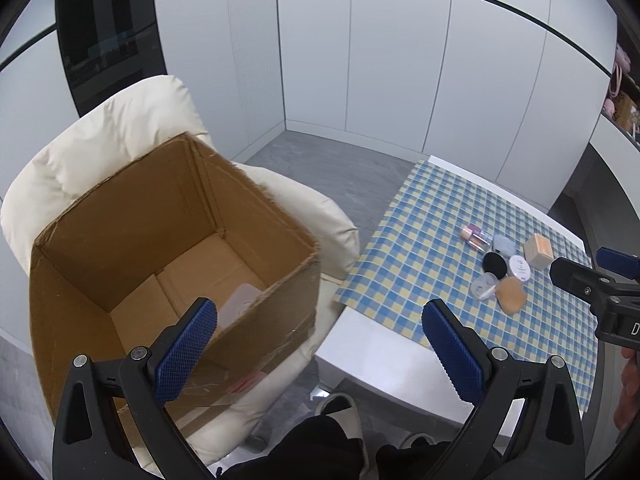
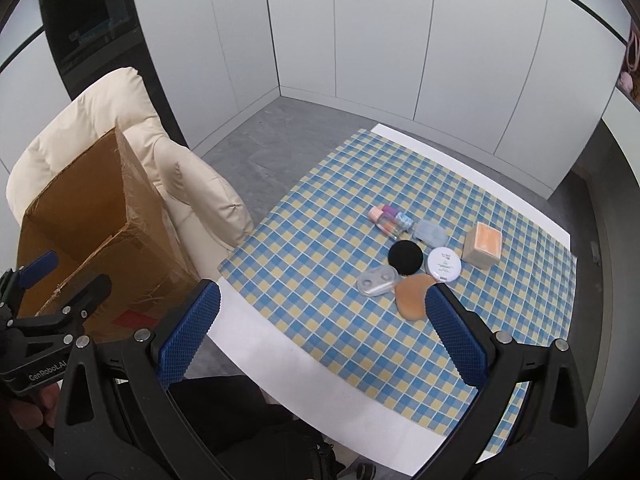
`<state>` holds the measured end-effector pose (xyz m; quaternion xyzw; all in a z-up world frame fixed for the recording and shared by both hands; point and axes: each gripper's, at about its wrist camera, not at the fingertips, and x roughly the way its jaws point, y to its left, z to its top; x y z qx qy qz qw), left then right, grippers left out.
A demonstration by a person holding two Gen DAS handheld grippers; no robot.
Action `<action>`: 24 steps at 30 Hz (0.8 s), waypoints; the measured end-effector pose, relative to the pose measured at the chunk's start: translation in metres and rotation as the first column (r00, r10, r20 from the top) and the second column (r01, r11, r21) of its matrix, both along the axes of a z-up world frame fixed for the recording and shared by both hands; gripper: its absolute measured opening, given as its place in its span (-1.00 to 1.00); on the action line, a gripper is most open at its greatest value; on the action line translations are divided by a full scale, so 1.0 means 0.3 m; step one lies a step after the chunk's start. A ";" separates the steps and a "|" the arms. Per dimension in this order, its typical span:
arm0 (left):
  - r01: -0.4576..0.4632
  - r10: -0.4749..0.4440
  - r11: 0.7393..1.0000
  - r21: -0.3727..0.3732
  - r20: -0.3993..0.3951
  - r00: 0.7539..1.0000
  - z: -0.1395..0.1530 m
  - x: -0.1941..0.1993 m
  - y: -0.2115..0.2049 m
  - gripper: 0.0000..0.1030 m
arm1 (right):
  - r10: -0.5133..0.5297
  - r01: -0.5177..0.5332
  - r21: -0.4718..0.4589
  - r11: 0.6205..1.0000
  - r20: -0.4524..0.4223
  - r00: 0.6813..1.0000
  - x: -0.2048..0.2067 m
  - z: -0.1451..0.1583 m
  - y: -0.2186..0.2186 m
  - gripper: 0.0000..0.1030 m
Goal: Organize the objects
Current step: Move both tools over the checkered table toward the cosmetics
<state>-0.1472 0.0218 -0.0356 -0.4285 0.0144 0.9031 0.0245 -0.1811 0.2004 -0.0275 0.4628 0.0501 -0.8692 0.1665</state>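
Note:
A cluster of cosmetics lies on the checked cloth (image 2: 340, 240): small bottles (image 2: 390, 221), a black round puff (image 2: 405, 258), a white round compact (image 2: 443, 265), a tan sponge (image 2: 414, 296), a clear case (image 2: 378, 281), a pale blue case (image 2: 430, 233) and a beige box (image 2: 483, 249). An open cardboard box (image 1: 168, 248) sits on a cream armchair (image 1: 100, 140), with a white item (image 1: 240, 308) inside. My left gripper (image 1: 320, 348) hovers open over the box's near edge. My right gripper (image 2: 322, 334) is open above the table's front, short of the sponge.
The white table (image 2: 272, 360) has its left edge beside the armchair, with grey floor (image 2: 260, 148) between and behind. White wall panels (image 2: 360, 40) close off the back. A person's dark clothing (image 1: 304, 452) and shoes are below.

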 end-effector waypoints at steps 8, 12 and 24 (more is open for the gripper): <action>0.041 -0.041 0.999 0.007 0.005 0.999 -0.008 -0.004 0.072 0.99 | -0.035 0.035 0.008 0.999 -0.003 0.999 0.002 -0.003 0.072 1.00; 0.067 -0.067 0.998 0.021 0.011 0.998 -0.012 -0.005 0.118 0.99 | -0.052 0.052 0.013 0.999 -0.010 0.999 0.003 -0.003 0.116 1.00; 0.140 -0.141 0.990 0.009 0.011 0.990 -0.016 -0.005 0.263 0.99 | -0.126 0.127 0.036 0.991 -0.023 0.992 0.012 0.000 0.268 1.00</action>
